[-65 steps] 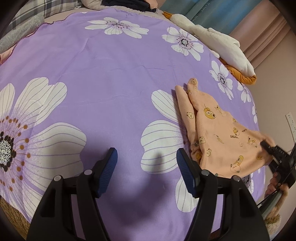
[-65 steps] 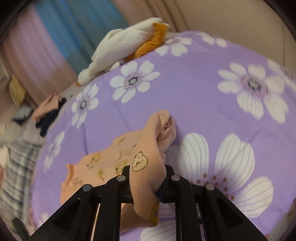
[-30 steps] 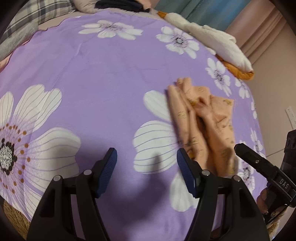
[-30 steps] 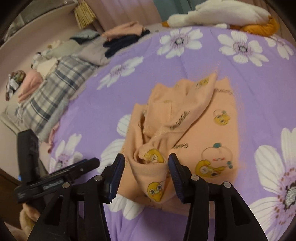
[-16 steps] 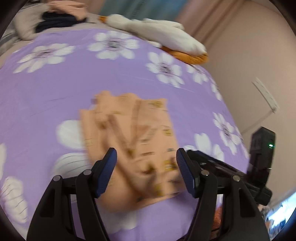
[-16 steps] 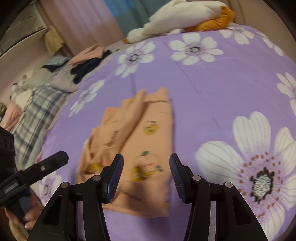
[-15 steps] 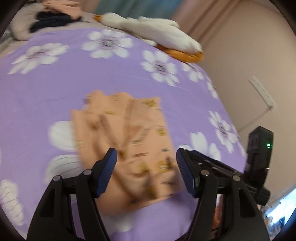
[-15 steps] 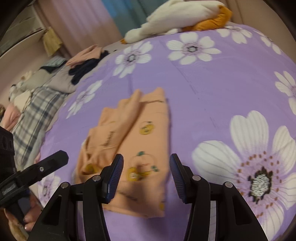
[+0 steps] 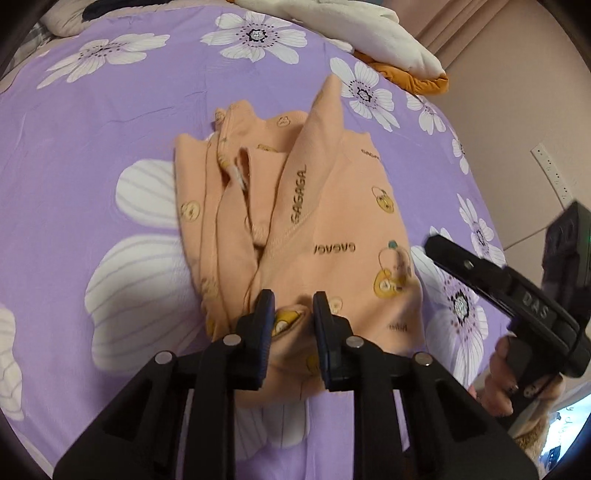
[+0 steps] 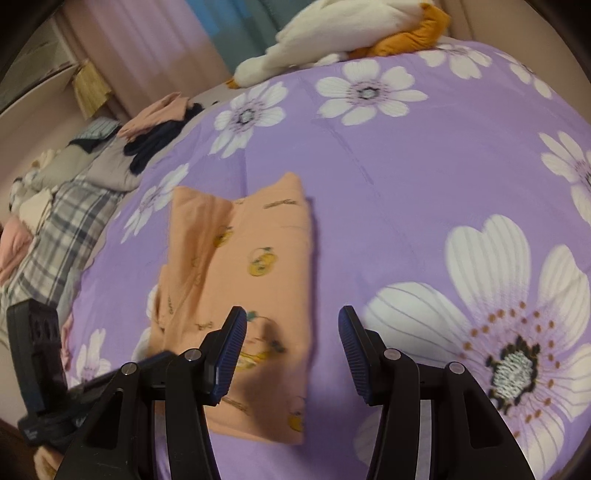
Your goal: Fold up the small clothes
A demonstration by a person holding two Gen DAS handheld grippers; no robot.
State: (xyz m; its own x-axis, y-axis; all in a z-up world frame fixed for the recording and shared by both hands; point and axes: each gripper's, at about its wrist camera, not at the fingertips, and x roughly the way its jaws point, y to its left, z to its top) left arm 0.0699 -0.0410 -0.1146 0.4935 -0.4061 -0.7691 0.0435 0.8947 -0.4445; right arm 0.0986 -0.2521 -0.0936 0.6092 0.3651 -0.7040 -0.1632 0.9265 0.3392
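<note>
A small peach garment (image 9: 325, 206) with yellow bear prints lies partly folded on the purple flowered bedspread (image 9: 92, 140). My left gripper (image 9: 293, 314) is shut on a bunched fold at the garment's near edge. My right gripper (image 10: 291, 347) is open and empty, hovering over the garment's (image 10: 251, 266) near right edge; it also shows in the left wrist view (image 9: 517, 306) at the right, beside the garment.
A white and orange plush toy (image 10: 343, 33) lies at the far side of the bed. Piled clothes and a plaid blanket (image 10: 62, 218) sit at the far left. A wall with a socket (image 9: 550, 173) stands to the right.
My left gripper has moved onto the garment's near edge and closed on a fold. My right gripper, open since letting go of the garment, has moved slightly lower and closer.
</note>
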